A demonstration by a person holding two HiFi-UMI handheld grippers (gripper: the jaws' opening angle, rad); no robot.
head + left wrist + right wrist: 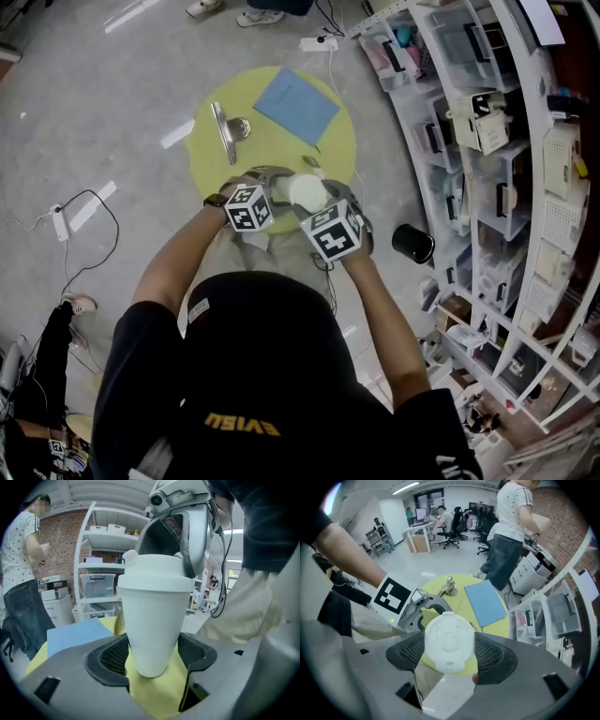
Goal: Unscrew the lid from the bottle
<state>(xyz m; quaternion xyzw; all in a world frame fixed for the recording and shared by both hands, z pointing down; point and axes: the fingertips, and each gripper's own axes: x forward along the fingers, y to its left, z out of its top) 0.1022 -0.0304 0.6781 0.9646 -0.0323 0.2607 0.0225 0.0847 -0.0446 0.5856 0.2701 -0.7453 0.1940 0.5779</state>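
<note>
Just below our dark cap (253, 375), the left hand-held gripper (150, 651) clamps the white bottle (152, 620) low on its body and holds it in the air over the yellow worktop's (211, 155) near edge. The right hand-held gripper (449, 651) points down from above with its pads squeezing the lid (449, 641), so we can twist against a steadied body.

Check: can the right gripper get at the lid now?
Likely yes: the right gripper sits over the lid, fingers against both sides, unobstructed, while the left gripper holds the bottle lower down.
</note>
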